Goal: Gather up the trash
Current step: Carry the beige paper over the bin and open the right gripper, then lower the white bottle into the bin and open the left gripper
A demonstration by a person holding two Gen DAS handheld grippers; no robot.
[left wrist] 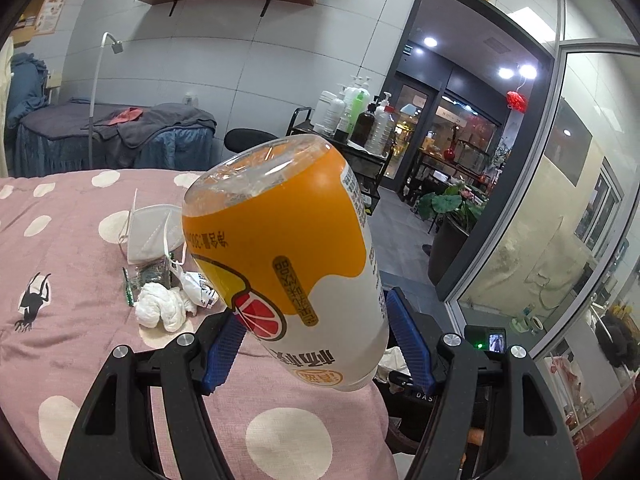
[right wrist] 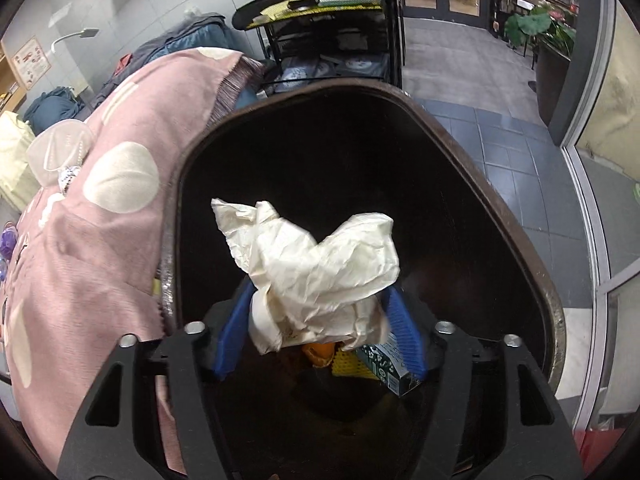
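My left gripper (left wrist: pixel 316 312) is shut on an orange-and-white plastic bottle (left wrist: pixel 280 248), held tilted with its clear base pointing away, above the edge of the pink dotted blanket (left wrist: pixel 72 320). On the blanket lie a white face mask (left wrist: pixel 152 236), a clear wrapper (left wrist: pixel 148 276), a crumpled tissue (left wrist: pixel 160 308) and a small white wrapper (left wrist: pixel 198 286). My right gripper (right wrist: pixel 320 292) hangs over a dark brown bin (right wrist: pixel 520 216). A crumpled white paper (right wrist: pixel 316 264) sits loosely between its blue pads (right wrist: pixel 236 328), which stand apart. Deep in the bin lie a green box (right wrist: pixel 394 364) and something orange (right wrist: pixel 320 352).
The bin stands against the bed's side (right wrist: pixel 100 260). A black cart (right wrist: pixel 328 40) carrying pump bottles (left wrist: pixel 352 120) is beyond it. A glass door (left wrist: pixel 560 200) and tiled floor (right wrist: pixel 480 128) are to the right. A second bed with grey covers (left wrist: pixel 120 132) and a floor lamp (left wrist: pixel 100 80) stand behind.
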